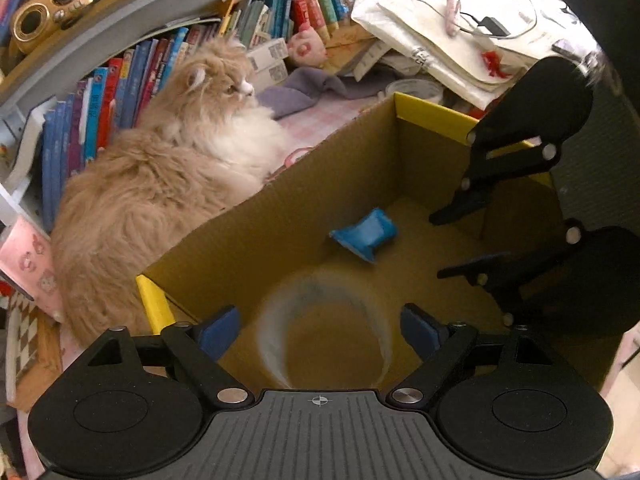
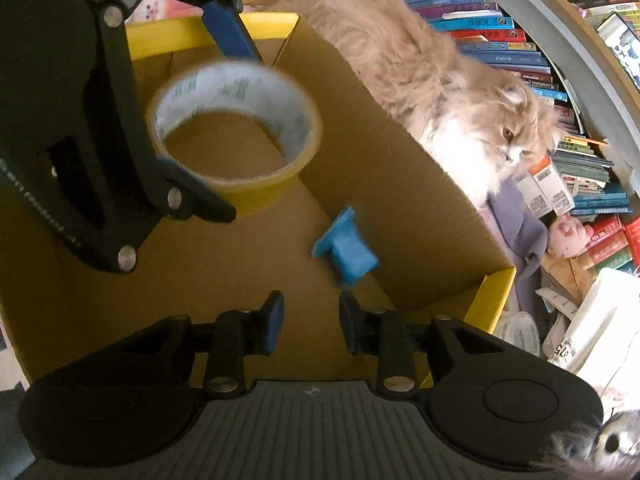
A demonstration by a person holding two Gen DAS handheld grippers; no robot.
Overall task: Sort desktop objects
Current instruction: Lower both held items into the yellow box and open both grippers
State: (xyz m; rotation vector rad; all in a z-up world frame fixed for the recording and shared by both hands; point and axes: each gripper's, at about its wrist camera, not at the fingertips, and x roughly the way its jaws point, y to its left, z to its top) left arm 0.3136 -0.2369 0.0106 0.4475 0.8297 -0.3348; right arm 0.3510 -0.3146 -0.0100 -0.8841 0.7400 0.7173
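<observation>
We count one cat (image 1: 168, 168), long-haired, ginger and white, lying on the desk (image 1: 320, 116) to the left of the left gripper's fingers and pressed against the outside of the box wall. Behind the cat stands a row of many books (image 1: 120, 92).

There is one cardboard box (image 1: 280, 216) with yellow edges, open at the top, and both grippers point down into it.

The left gripper (image 1: 318, 328) has its two blue-padded fingers (image 1: 220, 332) spread wide and released. Between them is one roll of tape (image 2: 224, 92), yellowish outside and pale inside. It is blurred in the left wrist view, with a gap showing between it and each pad. We cannot tell whether it touches the box floor.

Ahead of the left fingers, and a little to their right, one small blue piece (image 2: 348, 252) lies on the box floor. It lies just beyond the tips of the right fingers.

The right gripper (image 2: 311, 320) has its two fingers clenched close together, with only a narrow slit between them and nothing in it.

Beyond the right fingers, outside the box, we see one grey cloth (image 2: 520, 232) and one pink plush toy (image 2: 568, 236).
</observation>
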